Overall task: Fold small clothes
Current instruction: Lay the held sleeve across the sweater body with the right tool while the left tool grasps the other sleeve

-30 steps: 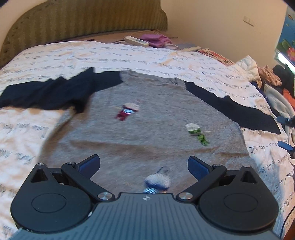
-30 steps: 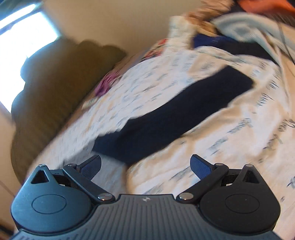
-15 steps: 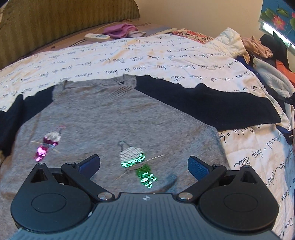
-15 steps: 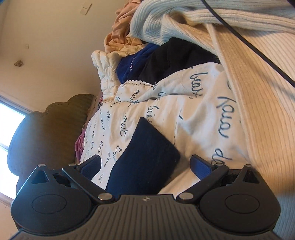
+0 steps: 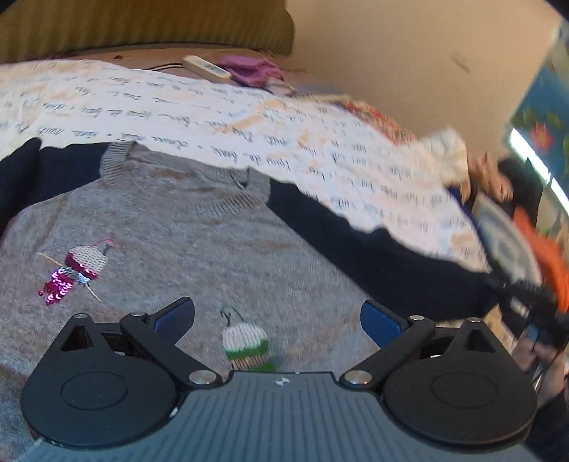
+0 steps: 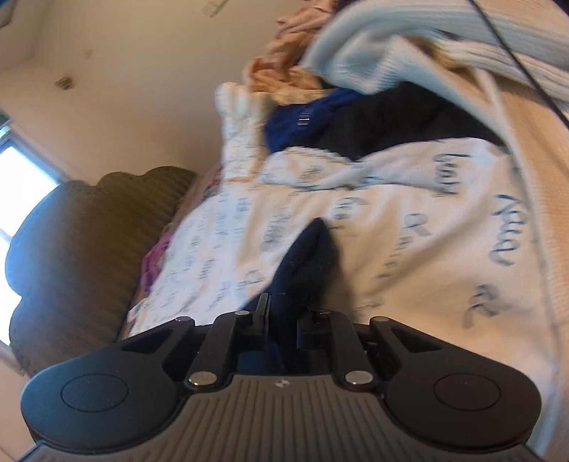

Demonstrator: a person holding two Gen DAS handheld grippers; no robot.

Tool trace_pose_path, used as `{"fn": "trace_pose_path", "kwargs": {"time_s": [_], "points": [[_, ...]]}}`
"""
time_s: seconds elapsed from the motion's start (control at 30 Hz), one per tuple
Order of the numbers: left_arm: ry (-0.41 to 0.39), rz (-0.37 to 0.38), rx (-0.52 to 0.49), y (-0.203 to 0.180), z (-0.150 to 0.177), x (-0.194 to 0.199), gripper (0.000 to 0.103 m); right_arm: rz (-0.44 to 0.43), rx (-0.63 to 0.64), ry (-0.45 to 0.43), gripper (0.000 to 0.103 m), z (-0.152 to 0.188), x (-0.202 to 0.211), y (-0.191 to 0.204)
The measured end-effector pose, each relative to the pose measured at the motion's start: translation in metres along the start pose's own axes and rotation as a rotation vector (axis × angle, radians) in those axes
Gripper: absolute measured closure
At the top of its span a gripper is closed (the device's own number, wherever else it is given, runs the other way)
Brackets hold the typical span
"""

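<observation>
Lying flat on the bed, the grey sweater (image 5: 199,248) is spread front side up on the white bedspread (image 5: 284,142), which has blue handwriting printed on it. The sweater has dark navy sleeves, a ribbed round collar, and small sequin figures on the chest, one pink and one green. Its navy sleeve (image 5: 384,259) stretches out toward the right edge of the left wrist view, where the right gripper (image 5: 533,302) meets the cuff, though this part is blurred. In the right wrist view the jaws of the right gripper (image 6: 282,316) are closing on the dark navy cuff (image 6: 306,263), and the cloth stands up between them in a bunched peak. The left gripper (image 5: 277,316) hangs above the lower chest of the sweater with its blue pads wide apart and nothing between them. Beyond the sweater, a white remote control (image 5: 206,67) and a purple cloth (image 5: 252,71) lie near the striped olive headboard (image 5: 142,25). A pile of other clothes (image 6: 373,89), light blue, peach, blue and black, sits at the side of the bed.
</observation>
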State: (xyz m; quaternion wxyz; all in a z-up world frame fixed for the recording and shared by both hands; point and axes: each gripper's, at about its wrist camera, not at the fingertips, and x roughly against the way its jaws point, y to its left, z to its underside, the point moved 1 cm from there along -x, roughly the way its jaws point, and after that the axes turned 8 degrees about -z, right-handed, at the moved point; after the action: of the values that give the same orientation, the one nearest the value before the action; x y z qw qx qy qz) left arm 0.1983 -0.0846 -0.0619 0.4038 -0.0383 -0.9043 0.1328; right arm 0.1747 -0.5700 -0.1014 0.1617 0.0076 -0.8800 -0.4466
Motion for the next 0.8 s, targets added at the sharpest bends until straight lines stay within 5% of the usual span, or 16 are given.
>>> {"fn": "trace_pose_path", "kwargs": {"time_s": [0.13,0.33,0.53,0.57,0.6,0.67,0.8], "points": [[-0.014,-0.051,0.021,0.013,-0.011,0.004,0.003,-0.134,0.144,0.091,0.091,0.036,-0.013,0.075],[-0.057,-0.058,0.075,0.043,-0.016,0.027,0.002,-0.350,0.257,0.346,0.091,0.134,-0.062,0.180],[-0.055,-0.060,0.138,0.078,-0.012,0.039,0.002,-0.315,0.267,0.522,0.086,0.219,-0.114,0.213],[-0.051,-0.050,0.142,0.081,-0.012,0.040,0.002,-0.298,0.243,0.548,0.073,0.224,-0.117,0.210],[-0.048,-0.033,0.144,0.082,-0.012,0.039,0.002,-0.293,0.215,0.574,0.048,0.226,-0.118,0.206],[-0.041,-0.004,0.150,0.083,-0.010,0.035,0.002,-0.300,0.166,0.564,0.024,0.227,-0.107,0.196],[0.009,0.077,0.181,0.075,-0.011,0.012,0.002,-0.349,0.140,0.474,0.022,0.209,-0.066,0.177]]}}
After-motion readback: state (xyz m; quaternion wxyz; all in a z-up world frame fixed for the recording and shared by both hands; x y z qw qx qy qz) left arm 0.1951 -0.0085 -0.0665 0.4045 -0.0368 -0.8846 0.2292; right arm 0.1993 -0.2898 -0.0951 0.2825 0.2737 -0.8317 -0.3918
